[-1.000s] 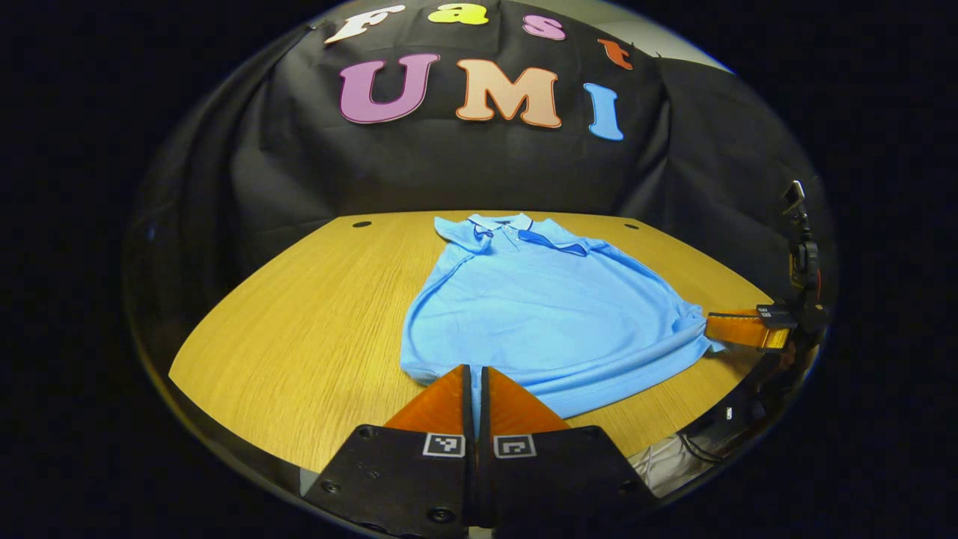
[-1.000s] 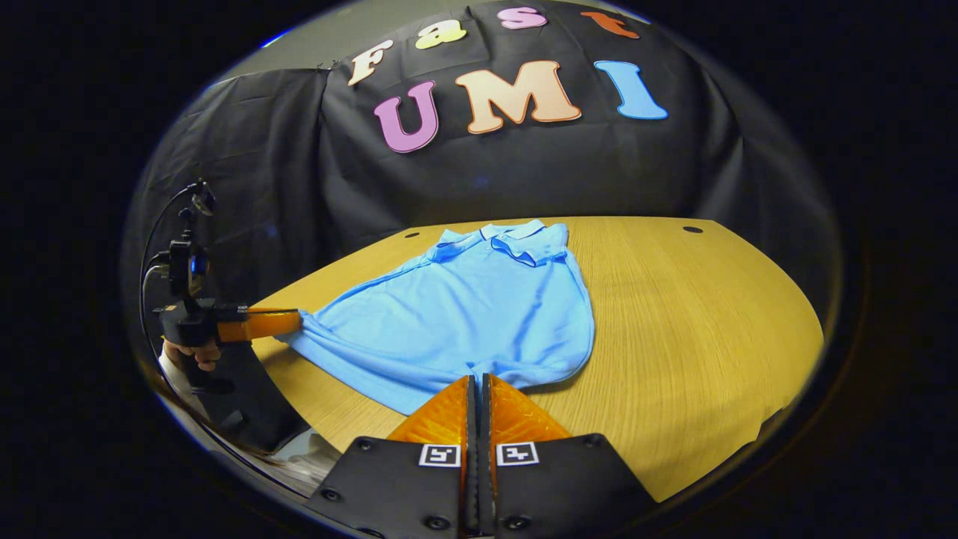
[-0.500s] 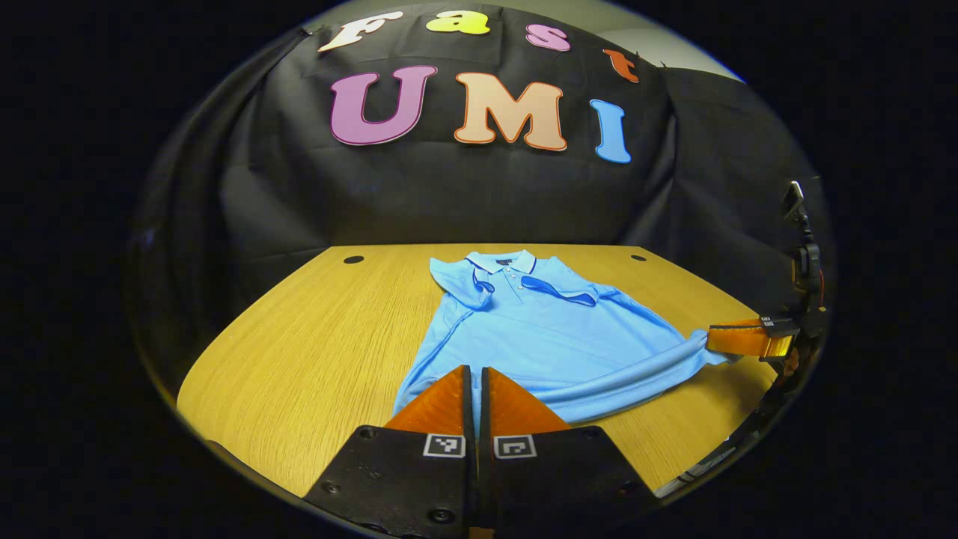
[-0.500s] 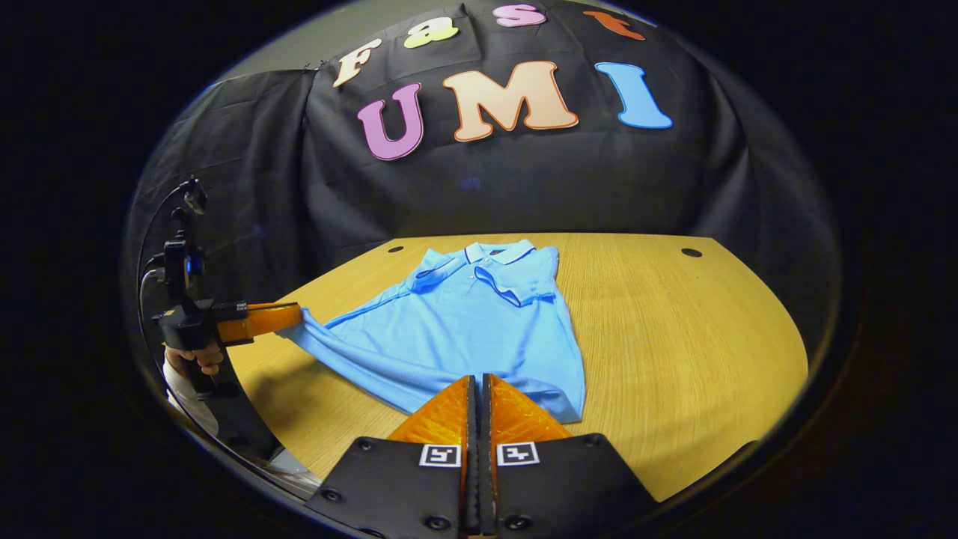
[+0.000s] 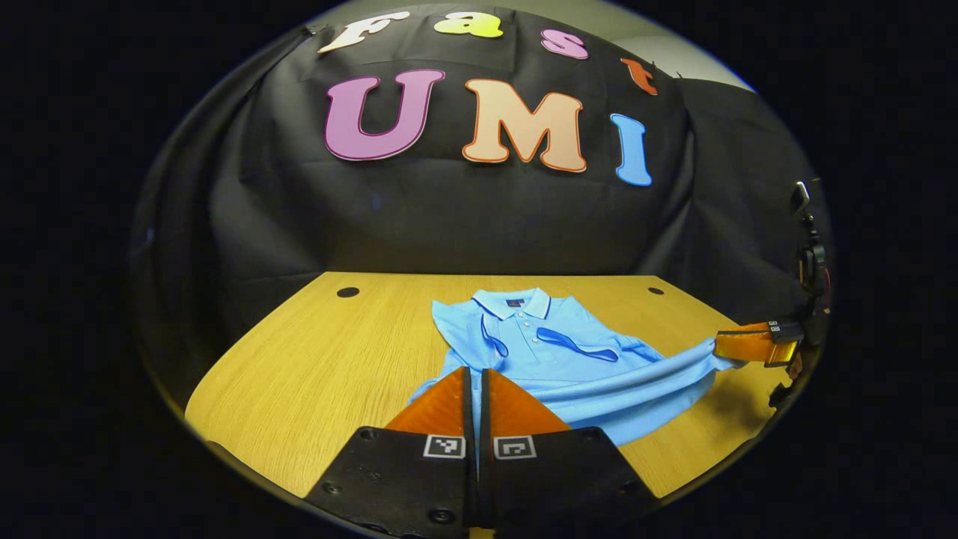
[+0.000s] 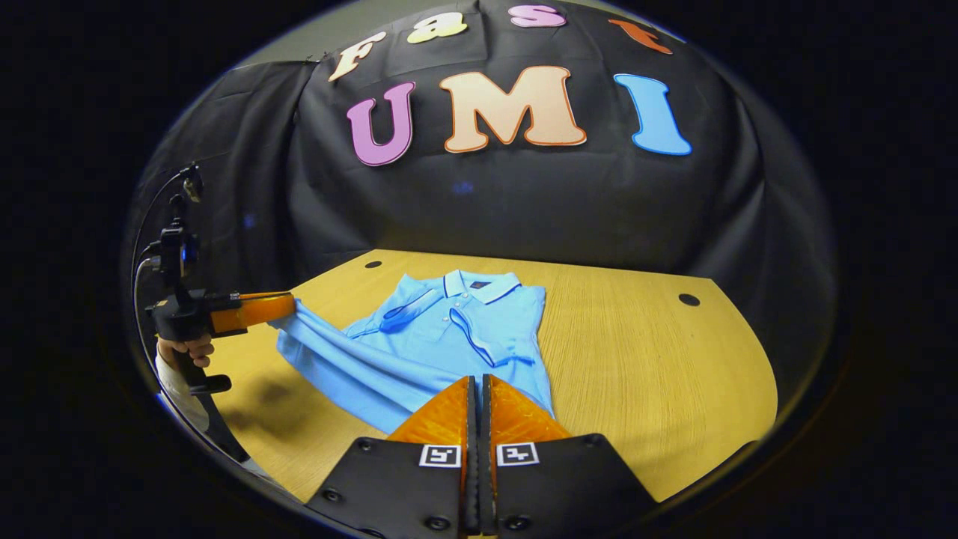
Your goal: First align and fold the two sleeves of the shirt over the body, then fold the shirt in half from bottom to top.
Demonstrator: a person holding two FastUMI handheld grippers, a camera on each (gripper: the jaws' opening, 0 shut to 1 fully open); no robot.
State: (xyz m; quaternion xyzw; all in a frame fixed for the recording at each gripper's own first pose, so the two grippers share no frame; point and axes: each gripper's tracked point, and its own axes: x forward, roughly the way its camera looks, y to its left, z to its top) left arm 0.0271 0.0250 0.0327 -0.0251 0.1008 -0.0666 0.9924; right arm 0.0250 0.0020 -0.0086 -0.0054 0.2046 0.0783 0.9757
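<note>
Two fingers of the left gripper (image 5: 476, 389) pinch the near hem of the shirt (image 5: 557, 359), raised off the table (image 5: 314, 359); collar far, long axis near to far. At right, the right gripper (image 5: 722, 346) clamps the hem's other corner.

Right gripper view: right gripper (image 6: 477, 397) likewise pinched on the hem; left gripper (image 6: 288, 305), in a hand (image 6: 187, 348), at left. No containers.

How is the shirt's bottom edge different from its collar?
The bottom edge is up off the table, pinched at its corners by the left gripper and right gripper; the collar lies flat, untouched. The collar has dark trim; the bottom edge looks plain. Both are light blue.
</note>
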